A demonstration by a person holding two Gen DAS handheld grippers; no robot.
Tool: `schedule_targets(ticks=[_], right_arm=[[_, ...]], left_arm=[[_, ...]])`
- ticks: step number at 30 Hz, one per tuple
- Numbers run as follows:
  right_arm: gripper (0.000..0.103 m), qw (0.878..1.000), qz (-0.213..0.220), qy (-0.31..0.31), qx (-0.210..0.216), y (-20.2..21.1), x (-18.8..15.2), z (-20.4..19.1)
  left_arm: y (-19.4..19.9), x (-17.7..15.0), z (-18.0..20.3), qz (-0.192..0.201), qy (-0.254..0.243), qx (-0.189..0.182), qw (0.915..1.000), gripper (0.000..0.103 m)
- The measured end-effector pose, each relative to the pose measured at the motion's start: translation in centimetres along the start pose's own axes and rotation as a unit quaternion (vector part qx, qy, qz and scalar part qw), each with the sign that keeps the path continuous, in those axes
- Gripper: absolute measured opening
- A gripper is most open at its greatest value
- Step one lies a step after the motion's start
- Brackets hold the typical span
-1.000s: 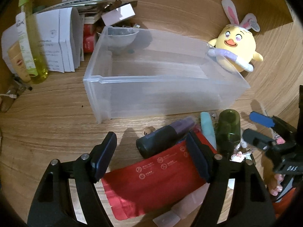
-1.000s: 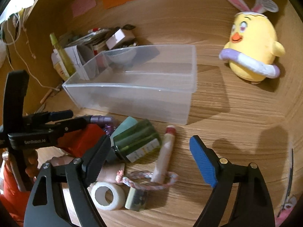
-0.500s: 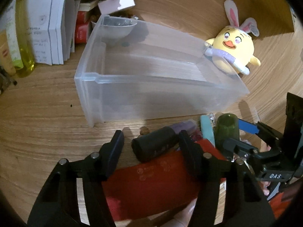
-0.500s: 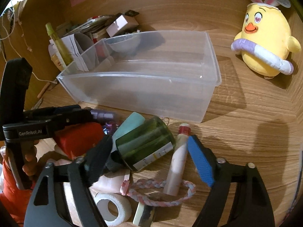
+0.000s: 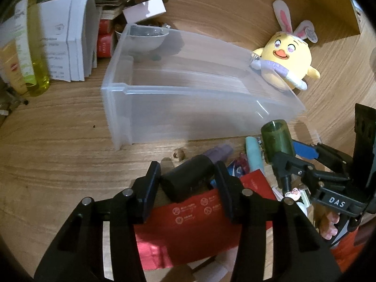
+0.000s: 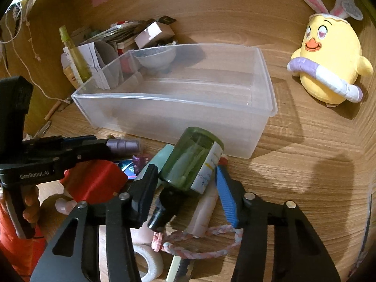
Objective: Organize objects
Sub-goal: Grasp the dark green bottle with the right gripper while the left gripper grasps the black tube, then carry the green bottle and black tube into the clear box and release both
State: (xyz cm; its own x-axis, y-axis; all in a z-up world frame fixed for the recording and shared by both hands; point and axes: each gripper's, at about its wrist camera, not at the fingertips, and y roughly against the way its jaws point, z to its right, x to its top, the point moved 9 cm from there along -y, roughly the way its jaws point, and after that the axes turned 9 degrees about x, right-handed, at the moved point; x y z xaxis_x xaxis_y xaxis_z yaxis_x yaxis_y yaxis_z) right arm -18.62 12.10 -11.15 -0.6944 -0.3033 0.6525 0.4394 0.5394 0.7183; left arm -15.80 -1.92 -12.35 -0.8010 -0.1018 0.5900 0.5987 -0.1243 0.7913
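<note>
A clear plastic bin (image 5: 188, 108) stands on the wooden desk; it also shows in the right wrist view (image 6: 178, 115). My left gripper (image 5: 188, 176) is shut on a dark bottle with a purple cap (image 5: 188, 178), above a red packet (image 5: 199, 218). My right gripper (image 6: 185, 178) is shut on a green spray bottle (image 6: 190, 159), tilted with its base raised toward the bin; the bottle also shows in the left wrist view (image 5: 277, 138). A pale pink tube (image 6: 204, 211), a teal tube (image 5: 253, 155), a braided pink cord (image 6: 199, 242) and a white tape roll (image 6: 148, 263) lie in the pile.
A yellow chick plush (image 5: 289, 56) sits right of the bin, also in the right wrist view (image 6: 329, 65). White boxes (image 5: 68, 42), a yellow-green bottle (image 5: 35, 47) and a bowl (image 5: 145, 37) crowd the far left behind the bin.
Both grippers closed: the left onto the dark bottle, the right onto the green spray bottle, which has tipped up off the pile.
</note>
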Motion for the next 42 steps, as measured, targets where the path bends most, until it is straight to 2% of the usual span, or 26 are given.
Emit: schedule_targets(ticks=[5, 6, 8, 10, 11, 12, 14, 22, 25, 27, 29, 31, 33, 37, 42], right_arm=[[0.045, 1.000, -0.004, -0.003, 0.000, 0.1, -0.3, 0.0], [0.045, 1.000, -0.006, -0.005, 0.002, 0.1, -0.3, 0.0], [0.045, 1.000, -0.006, -0.014, 0.008, 0.0, -0.1, 0.1], [0.047, 1.000, -0.008, -0.021, 0.015, -0.3, 0.1, 0.1], [0.051, 0.999, -0.008, -0.029, 0.023, -0.5, 0.3, 0.1], [0.056, 0.999, -0.006, -0.035, 0.027, -0.7, 0.5, 0.1], [0.057, 0.999, -0.005, -0.039, 0.025, -0.9, 0.7, 0.2], [0.056, 0.999, -0.007, -0.031, 0.011, -1.7, 0.7, 0.3], [0.052, 1.000, -0.009, -0.019, 0.005, -1.8, 0.8, 0.0], [0.050, 1.000, -0.007, -0.011, 0.000, -1.8, 0.9, -0.2], [0.048, 1.000, -0.003, -0.003, -0.002, -1.6, 1.0, -0.5], [0.040, 1.000, -0.002, 0.004, -0.001, -1.5, 1.1, -0.8], [0.039, 1.000, -0.002, 0.010, -0.003, -1.3, 1.0, -1.1], [0.039, 1.000, 0.002, 0.014, 0.001, -0.9, 0.5, -1.4], [0.039, 1.000, 0.016, 0.018, 0.004, 0.5, 0.6, -1.9]], left_arm=[[1.8, -0.4, -0.4, 0.021, 0.005, 0.011, 0.9997, 0.047], [2.2, -0.5, -0.4, 0.026, 0.006, 0.012, 0.9996, 0.037], [2.9, -0.5, -0.3, 0.029, 0.005, 0.004, 0.9995, 0.029], [3.6, -0.4, -0.4, 0.040, 0.005, 0.006, 0.9992, 0.028], [3.8, -0.4, -0.5, 0.044, 0.002, 0.011, 0.9990, 0.028], [3.9, -0.4, -0.5, 0.047, 0.002, 0.016, 0.9988, 0.028], [3.8, -0.6, -0.6, 0.041, 0.001, 0.014, 0.9991, 0.027], [3.0, -1.6, -1.4, 0.022, 0.001, 0.021, 0.9995, 0.028], [2.2, -1.4, -1.8, 0.012, -0.005, 0.032, 0.9994, 0.035], [1.6, -1.3, -2.0, 0.007, -0.009, 0.035, 0.9993, 0.044], [0.9, -1.1, -2.0, 0.002, -0.016, 0.039, 0.9991, 0.045], [0.3, -0.9, -2.0, -0.004, -0.018, 0.042, 0.9989, 0.045], [-0.3, -0.8, -1.9, -0.010, -0.019, 0.040, 0.9990, 0.046], [-0.3, -0.6, -1.4, -0.003, -0.030, 0.035, 0.9989, 0.046], [1.0, -0.5, -0.8, 0.027, -0.044, 0.040, 0.9979, 0.044]])
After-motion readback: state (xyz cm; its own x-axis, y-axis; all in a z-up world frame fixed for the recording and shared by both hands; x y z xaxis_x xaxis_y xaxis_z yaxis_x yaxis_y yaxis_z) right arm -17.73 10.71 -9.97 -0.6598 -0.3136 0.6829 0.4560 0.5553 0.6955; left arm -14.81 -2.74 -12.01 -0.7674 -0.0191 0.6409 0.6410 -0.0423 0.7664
